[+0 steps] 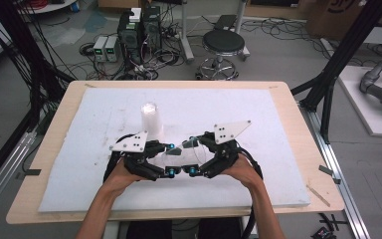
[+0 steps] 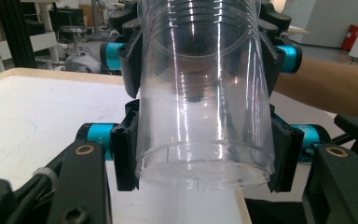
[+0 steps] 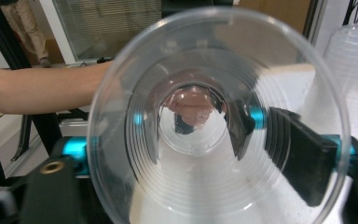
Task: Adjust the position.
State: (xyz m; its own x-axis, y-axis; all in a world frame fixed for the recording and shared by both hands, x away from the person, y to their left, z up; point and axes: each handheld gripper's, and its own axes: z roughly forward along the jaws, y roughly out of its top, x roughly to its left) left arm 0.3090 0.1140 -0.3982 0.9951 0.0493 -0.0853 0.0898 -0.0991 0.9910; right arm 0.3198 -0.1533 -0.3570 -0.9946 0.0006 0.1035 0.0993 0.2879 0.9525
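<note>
Two hand-held grippers share one clear cup above the foam pad

We hold the cup [image 1: 181,154] on its side: the left hand-held gripper [image 1: 166,159] clamps its base end, as the left gripper view shows, so the right hand-held gripper [image 1: 195,157] can take the rim end, where its jaws sit at the wall, seemingly pressing. Just beyond the cup stands a stack of cups [image 1: 150,119] on the surface [image 1: 278,94], clear of both. Farther beyond the cup, a stool [image 1: 223,45] waits on the floor.
</note>
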